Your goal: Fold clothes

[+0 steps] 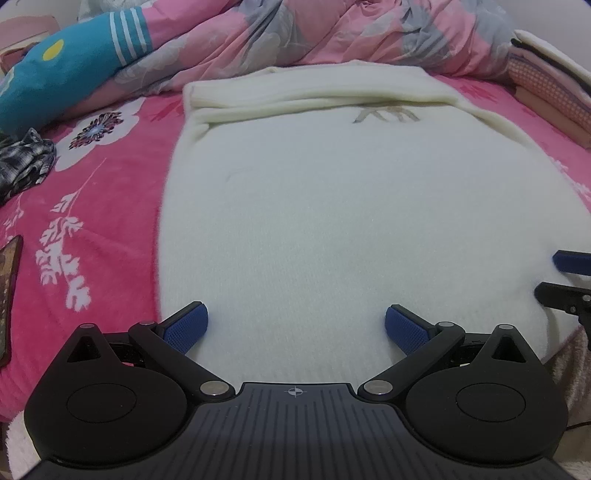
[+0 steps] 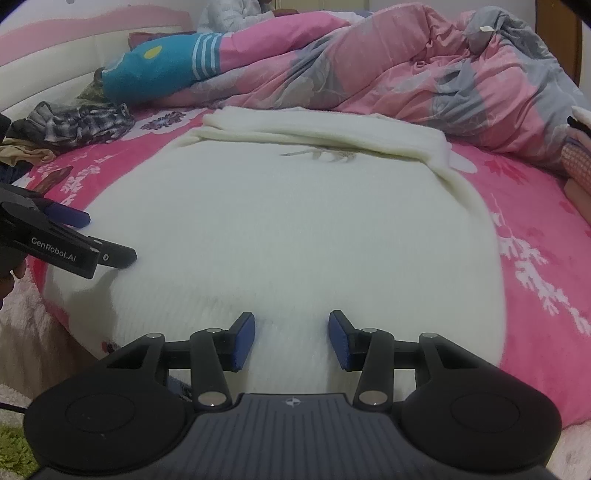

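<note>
Pink bed (image 1: 110,229) under all. White sweater (image 1: 332,221) lies flat on bed, long way running from grippers toward quilt (image 1: 332,33), far end folded over. Left gripper (image 1: 295,328) wide apart, empty, above near hem. Right gripper (image 2: 291,339) half apart, pinching nothing.

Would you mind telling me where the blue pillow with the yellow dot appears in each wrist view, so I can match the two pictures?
Left wrist view: the blue pillow sits in the top left corner, beside the pink quilt.
Right wrist view: the blue pillow lies upper left, nearer the middle, against the same quilt.
Shared landmark: the grey emblem on the white sweater.
</note>
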